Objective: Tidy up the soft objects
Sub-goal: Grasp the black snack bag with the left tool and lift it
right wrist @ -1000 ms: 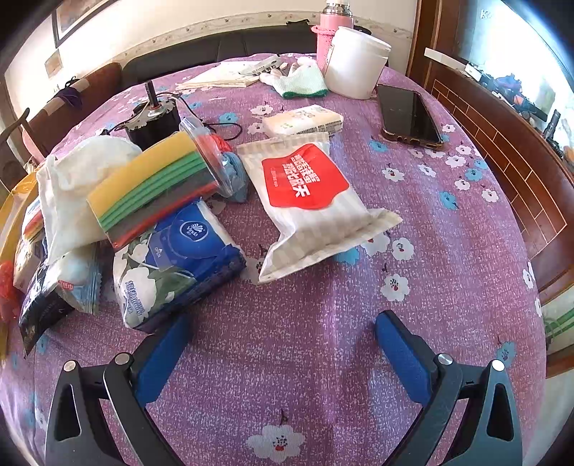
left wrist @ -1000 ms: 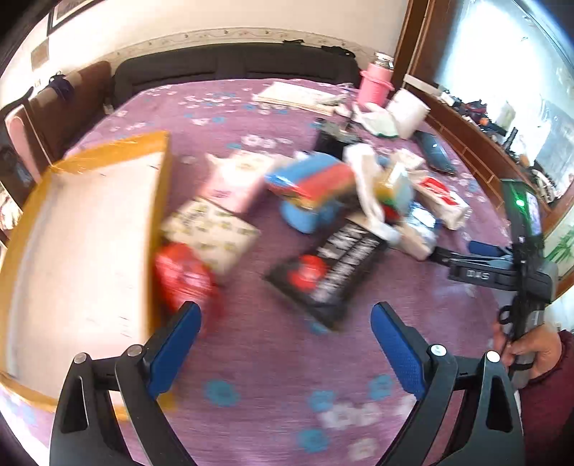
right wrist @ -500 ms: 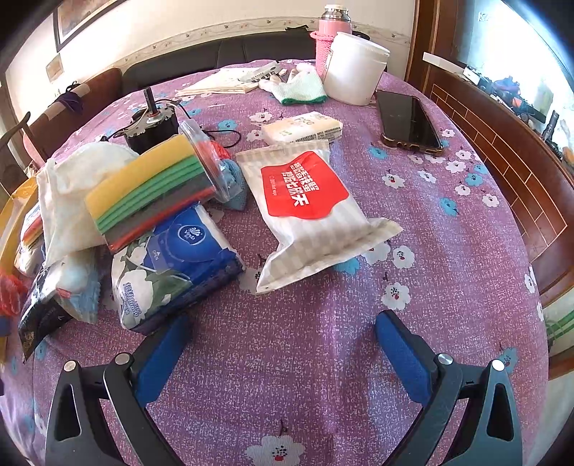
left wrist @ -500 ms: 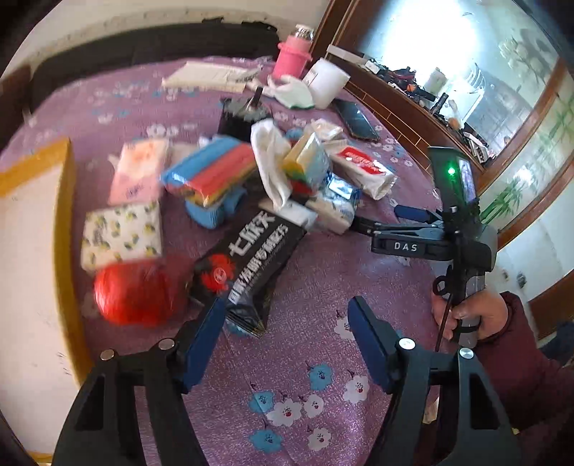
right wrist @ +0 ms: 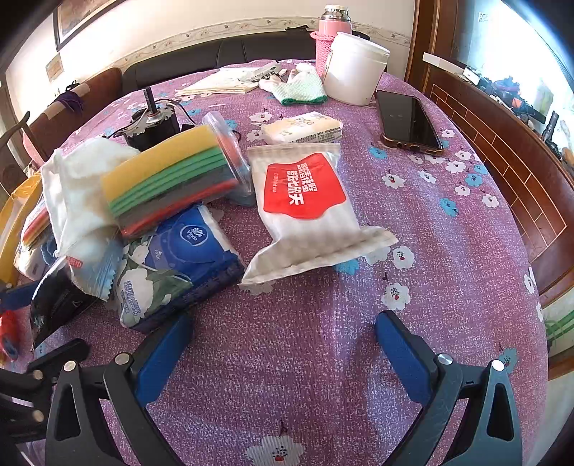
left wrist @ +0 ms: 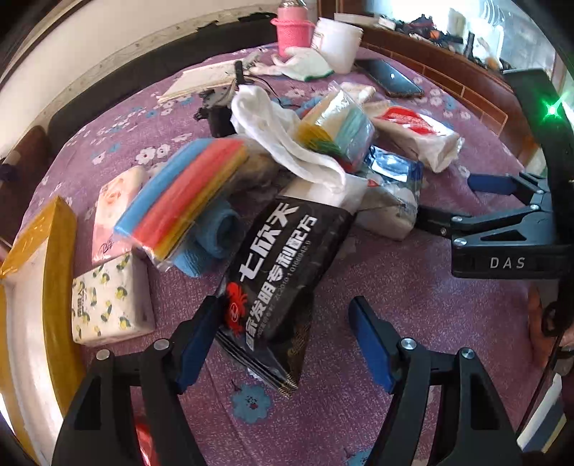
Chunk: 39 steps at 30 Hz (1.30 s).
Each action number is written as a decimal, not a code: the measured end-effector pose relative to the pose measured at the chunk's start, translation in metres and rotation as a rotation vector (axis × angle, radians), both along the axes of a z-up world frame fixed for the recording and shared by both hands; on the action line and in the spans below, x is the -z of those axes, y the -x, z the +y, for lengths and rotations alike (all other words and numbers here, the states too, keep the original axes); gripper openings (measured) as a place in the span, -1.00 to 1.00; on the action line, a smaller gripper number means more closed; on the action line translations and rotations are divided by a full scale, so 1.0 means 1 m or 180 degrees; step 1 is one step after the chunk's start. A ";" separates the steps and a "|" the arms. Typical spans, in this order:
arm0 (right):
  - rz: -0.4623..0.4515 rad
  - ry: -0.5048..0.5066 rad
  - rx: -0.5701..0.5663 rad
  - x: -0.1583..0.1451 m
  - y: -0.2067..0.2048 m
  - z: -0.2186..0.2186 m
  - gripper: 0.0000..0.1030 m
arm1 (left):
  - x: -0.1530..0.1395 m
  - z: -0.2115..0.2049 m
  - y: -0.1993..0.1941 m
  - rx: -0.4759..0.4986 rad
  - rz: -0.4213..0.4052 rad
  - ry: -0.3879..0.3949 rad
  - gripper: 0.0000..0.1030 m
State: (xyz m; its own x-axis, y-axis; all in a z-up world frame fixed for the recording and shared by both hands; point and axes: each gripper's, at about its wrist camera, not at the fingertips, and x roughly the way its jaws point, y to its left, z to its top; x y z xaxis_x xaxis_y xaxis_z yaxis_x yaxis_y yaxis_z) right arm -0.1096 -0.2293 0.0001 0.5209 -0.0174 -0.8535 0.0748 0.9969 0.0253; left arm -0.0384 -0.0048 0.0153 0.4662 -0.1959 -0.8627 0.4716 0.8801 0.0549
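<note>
A pile of soft packs lies on the purple flowered tablecloth (left wrist: 412, 286). My left gripper (left wrist: 283, 333) is open, its jaws on either side of the near end of a black wipes pack (left wrist: 280, 272); the left pad (left wrist: 201, 337) touches or nearly touches it. Behind lie a coloured sponge pack (left wrist: 186, 200), a blue rolled towel (left wrist: 211, 240), a lemon-print tissue pack (left wrist: 107, 301) and a white cloth (left wrist: 283, 136). My right gripper (right wrist: 280, 344) is open and empty over bare cloth, near a blue tissue pack (right wrist: 179, 265) and a red-labelled white pack (right wrist: 308, 208).
A yellow-rimmed box (left wrist: 53, 258) stands at the left. A phone (right wrist: 409, 122), white tub (right wrist: 355, 68), pink flask (right wrist: 332, 32), a small motor (right wrist: 150, 122) and papers sit at the back. The wooden table edge (right wrist: 520, 172) runs along the right.
My left gripper has swung right from the box and moved in over the black wipes pack, which now lies between its jaws. The right gripper has barely moved.
</note>
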 end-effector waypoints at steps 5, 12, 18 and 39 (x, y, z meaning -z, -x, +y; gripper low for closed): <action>0.0070 -0.0011 -0.0088 -0.001 -0.003 -0.003 0.99 | -0.024 0.030 0.013 -0.0094 0.0055 0.0458 -0.46; -0.0368 -0.0431 -0.0008 -0.048 0.017 -0.024 0.98 | -0.050 0.086 0.048 -0.0177 -0.0015 0.1038 -0.59; -0.0388 -0.0304 -0.0071 -0.065 0.003 -0.013 0.98 | -0.054 0.103 0.050 -0.0209 -0.0039 0.1209 -0.15; 0.0197 -0.0186 -0.0062 -0.024 -0.081 -0.033 0.34 | -0.010 0.022 0.020 0.0220 0.0096 0.0504 -0.32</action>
